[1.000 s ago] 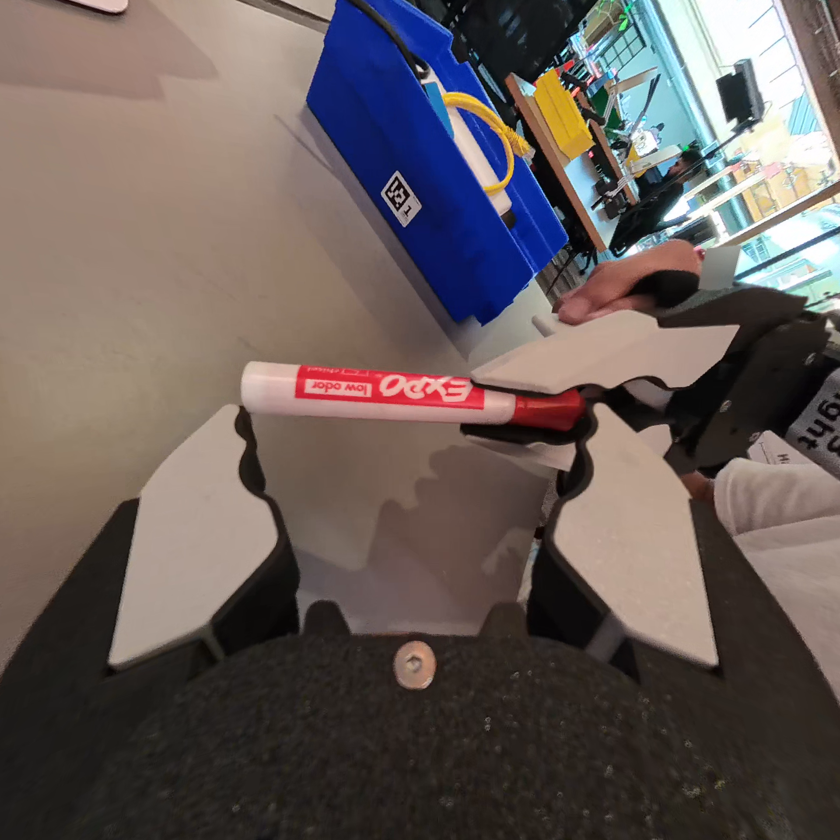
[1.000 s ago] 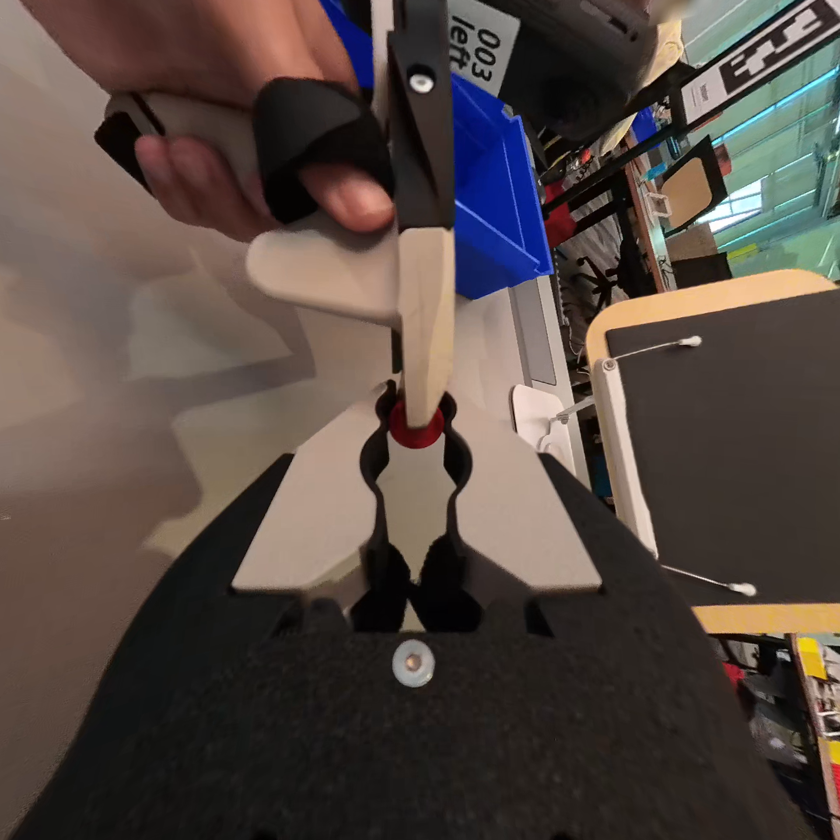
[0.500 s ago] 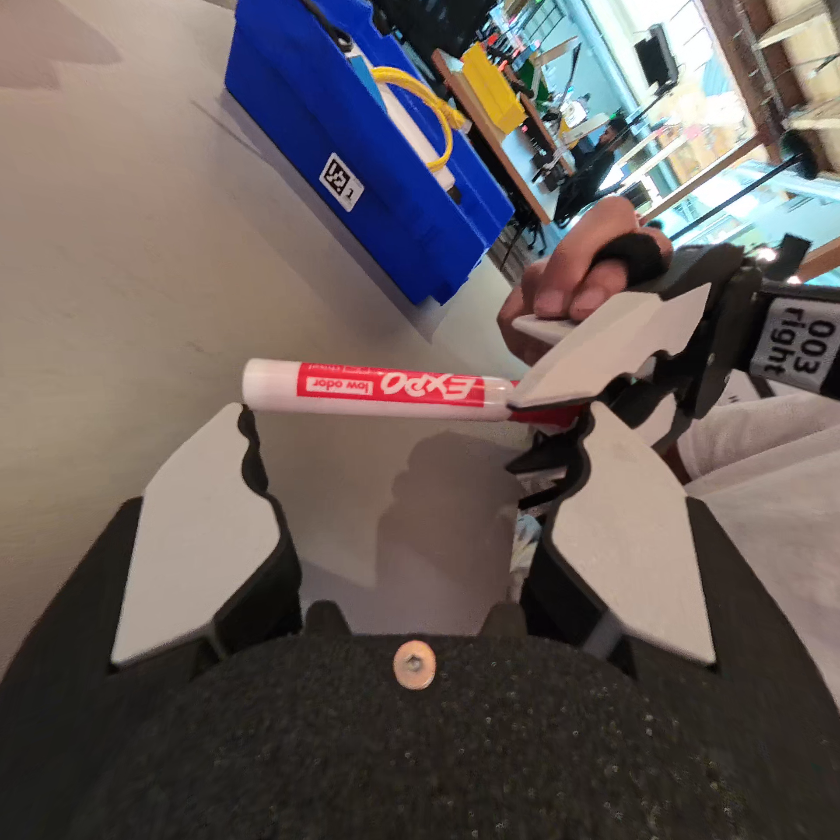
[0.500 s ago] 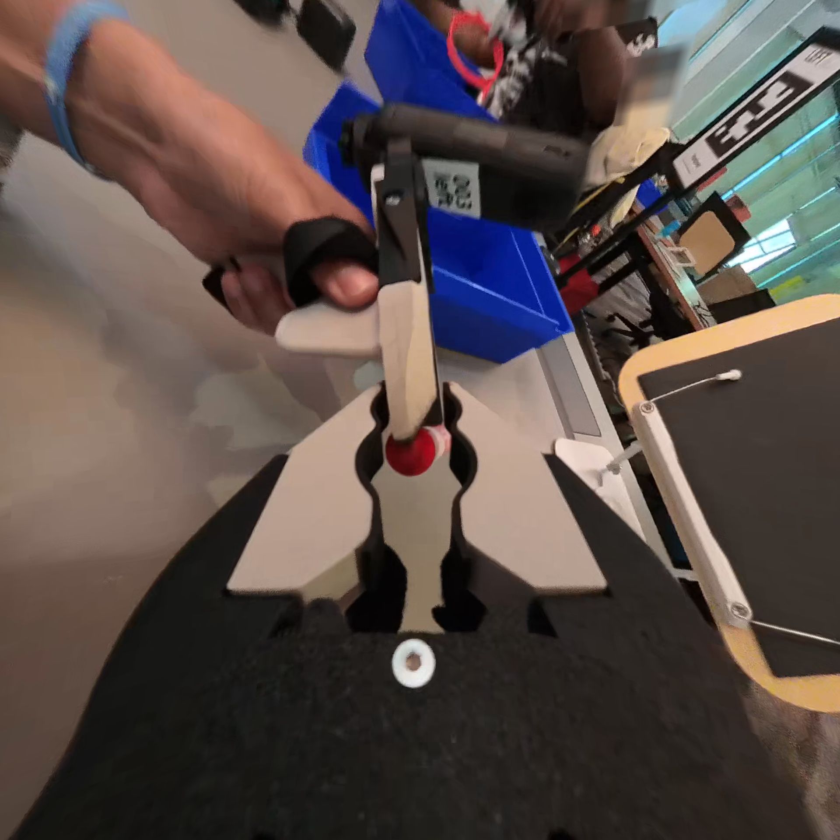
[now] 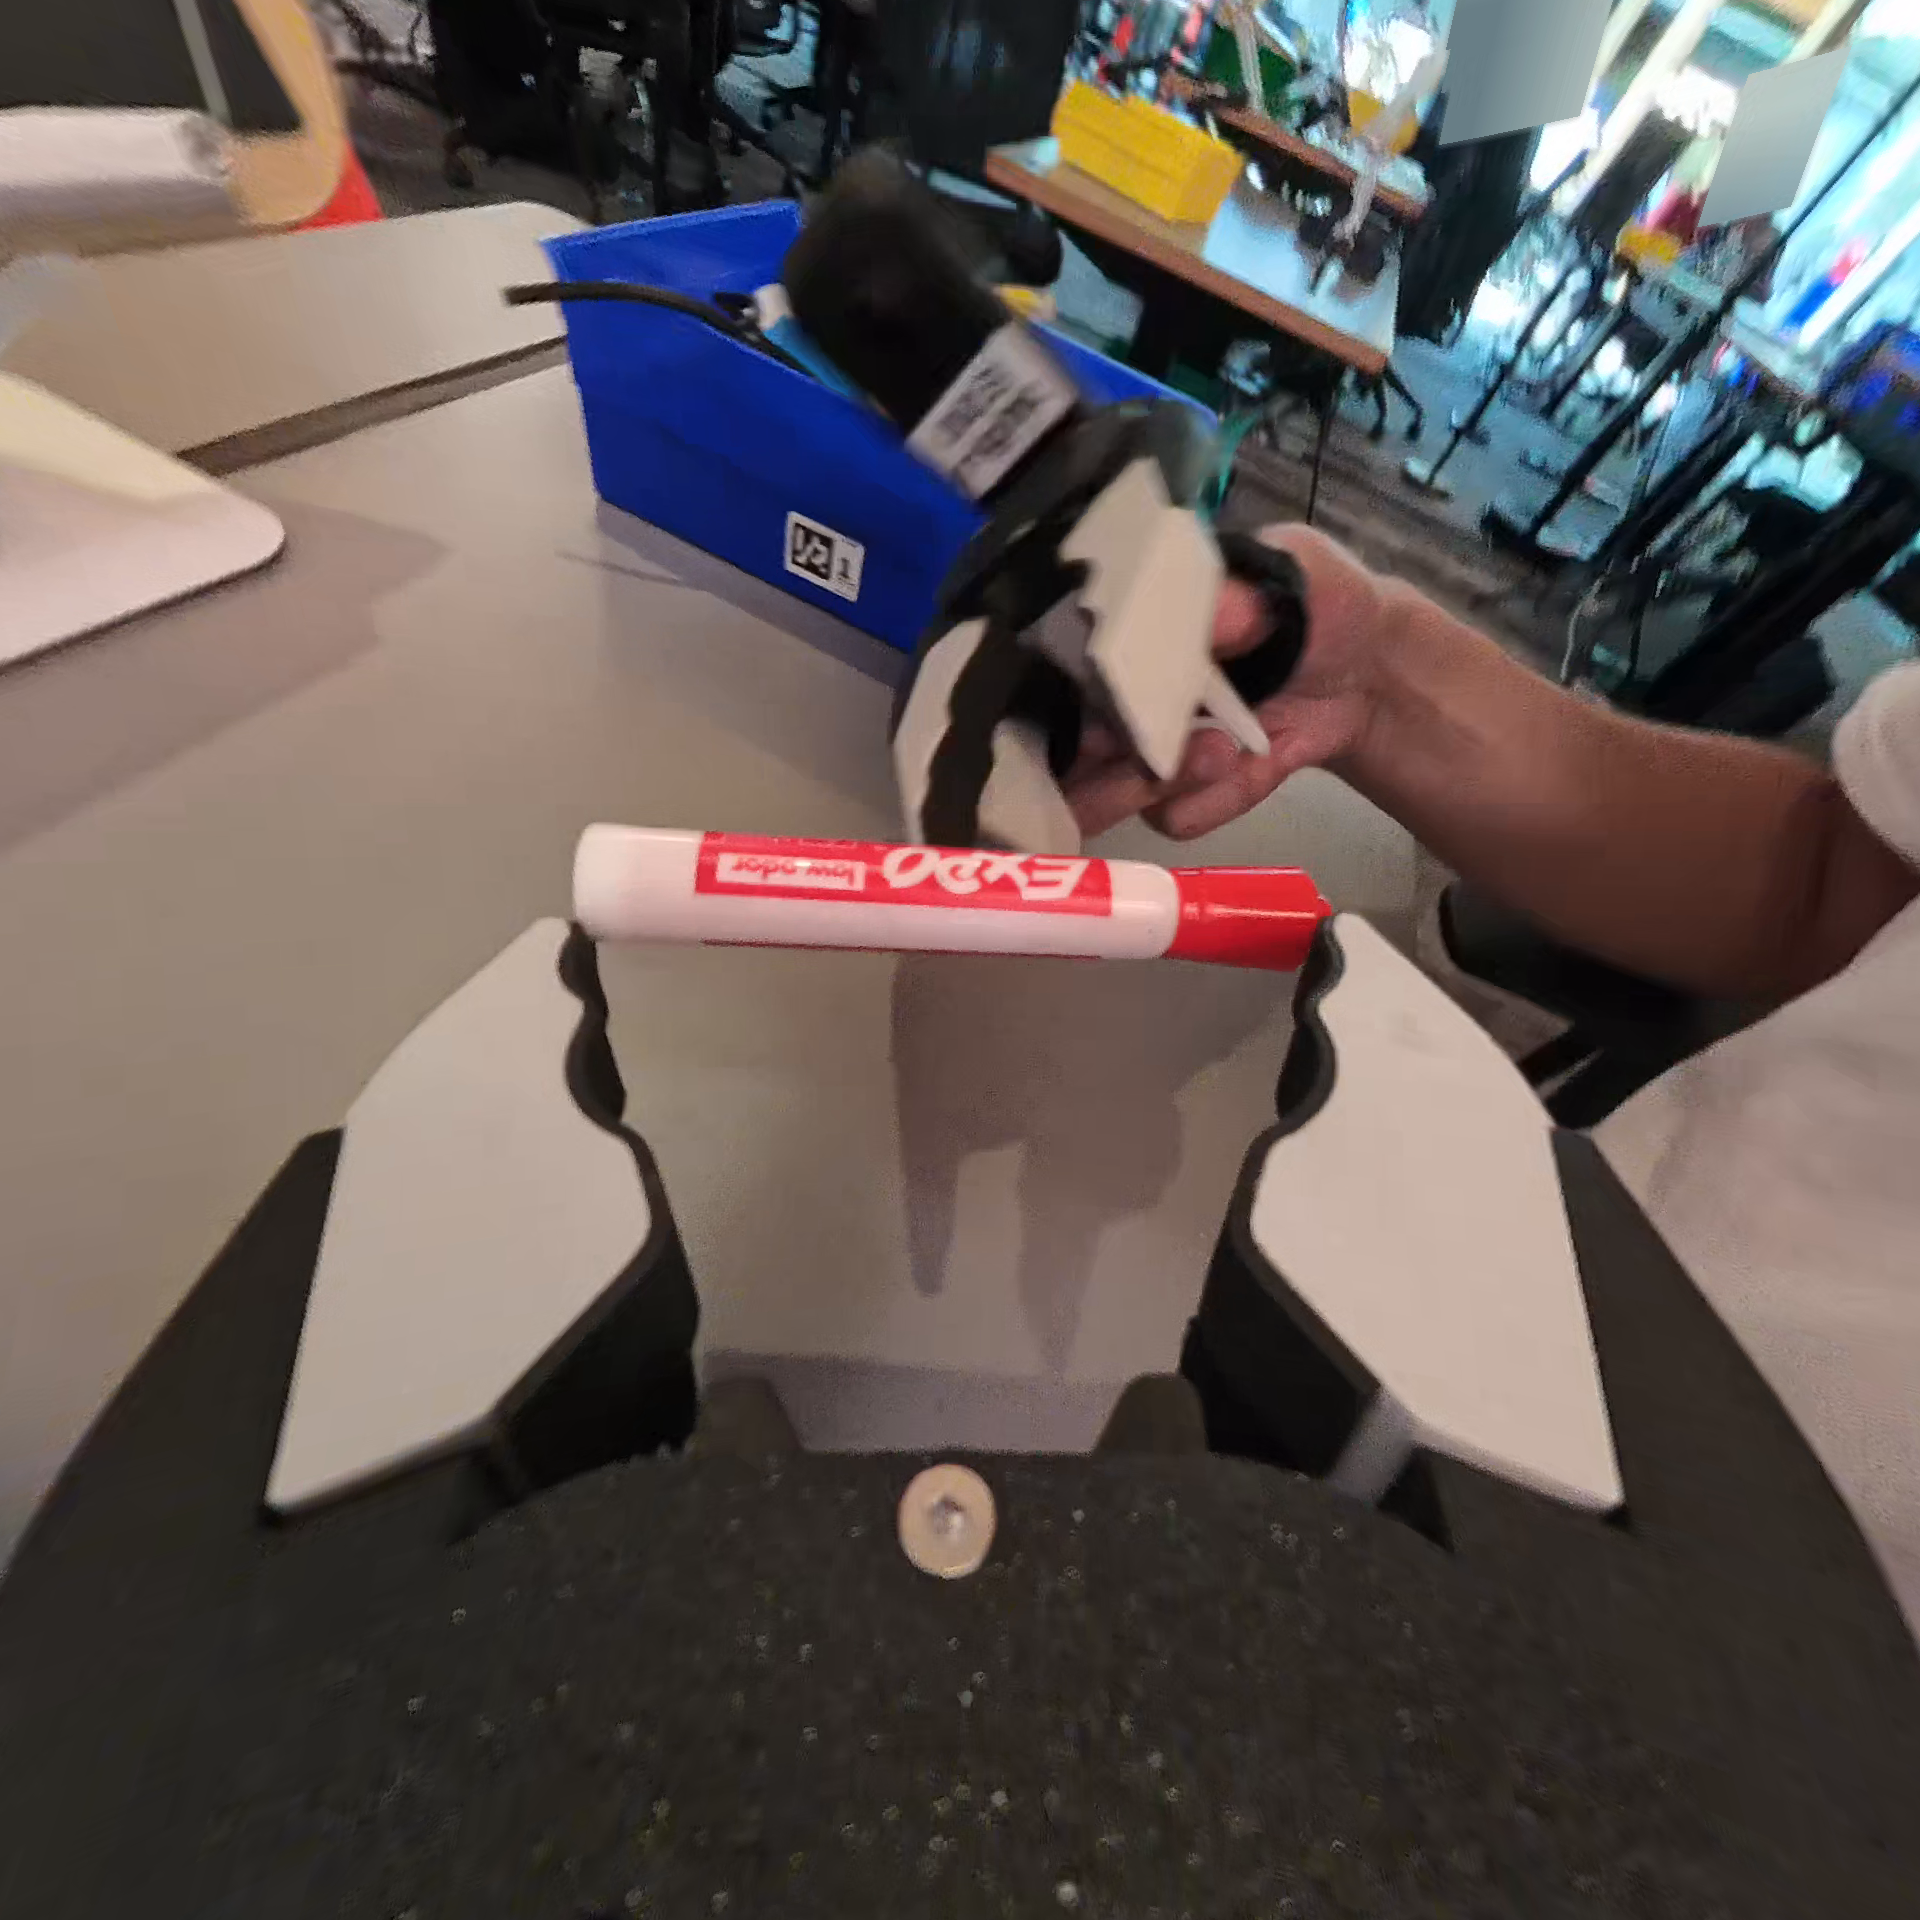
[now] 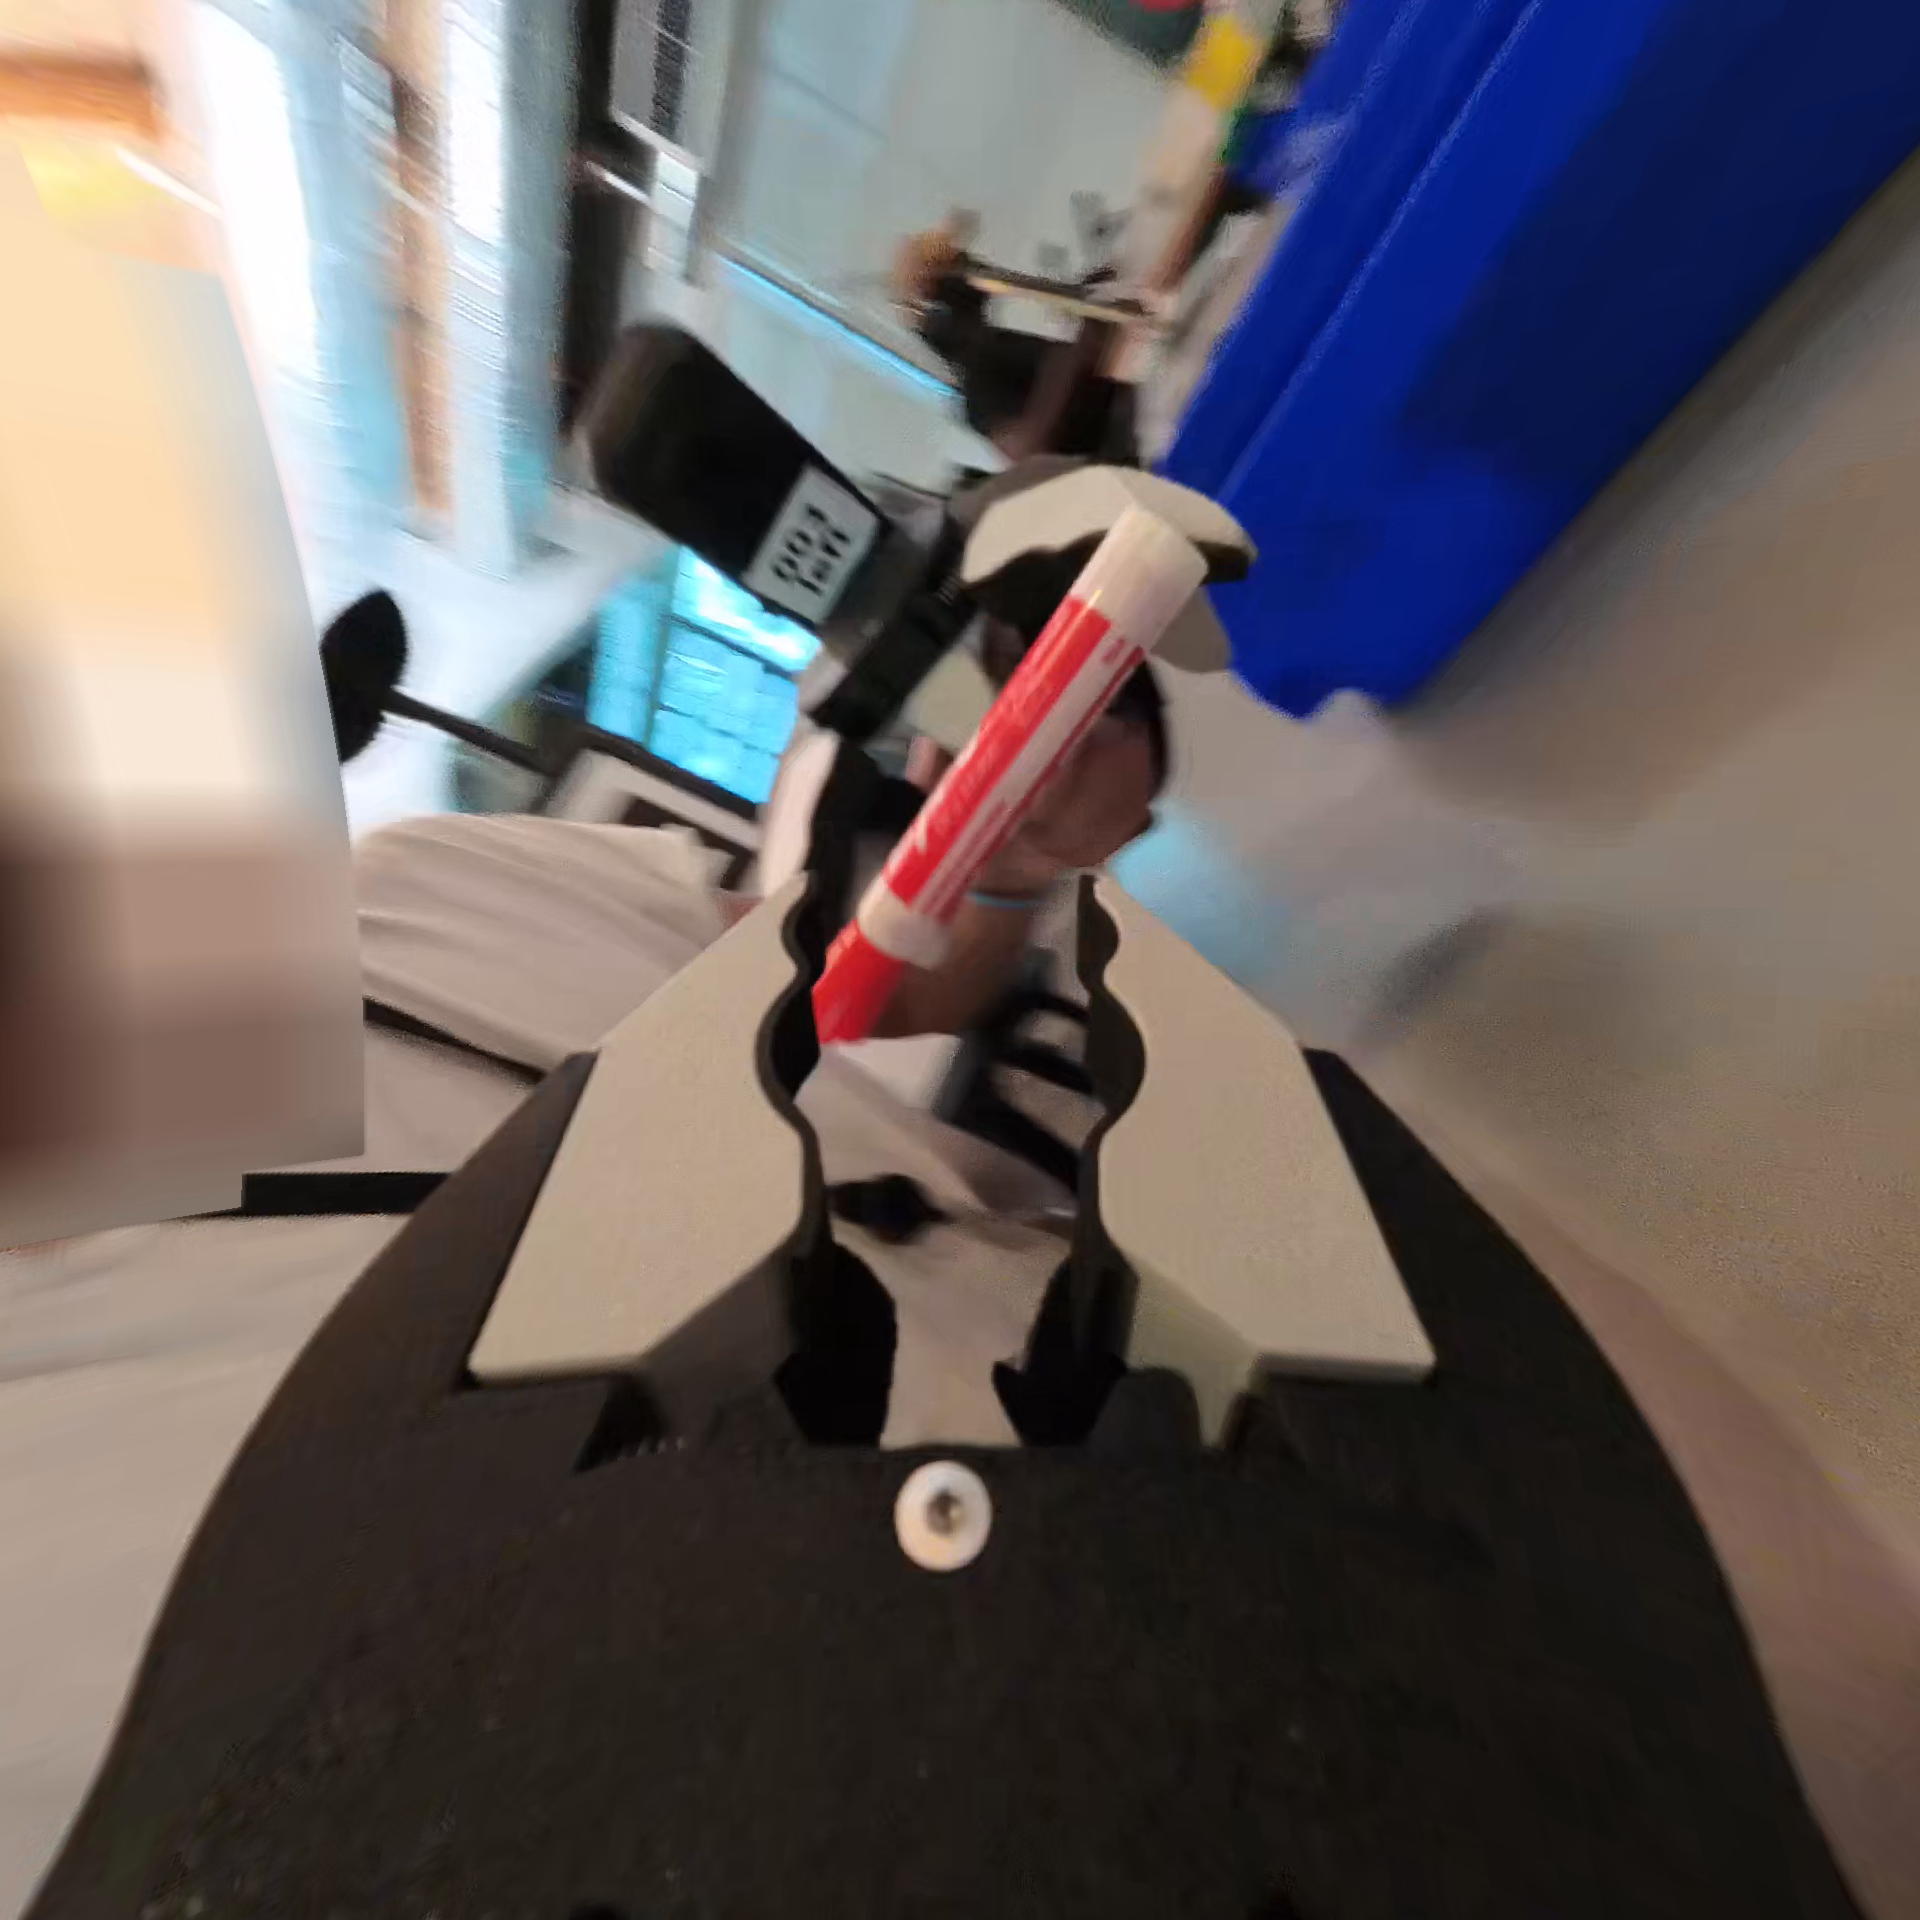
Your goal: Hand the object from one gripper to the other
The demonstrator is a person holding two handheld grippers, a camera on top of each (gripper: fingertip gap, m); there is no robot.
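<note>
One marker [image 5: 935,894], white barrel with a red cap, is the only thing to pass, and it hangs in the air over the counter [image 5: 416,779], on the near side of the blue bin [image 5: 727,447]. The left gripper [image 5: 948,940] has it lengthwise, its fingers [image 5: 468,1195] spread wide with one tip at each end of the barrel. That end-on pinch looks precarious, though the exact contact is hard to make out. The marker should be light, stiff and smooth plastic, so it is likely to slip or pivot. A grip across the middle of the barrel would be steadier than one on the tapered cap. There are two grippers: the right gripper [image 6: 943,904] sits between the bin and the marker, fingers partly apart and holding nothing. One bin shows, and one hand [image 5: 1299,686] is plainly in view on the right gripper's handle.
</note>
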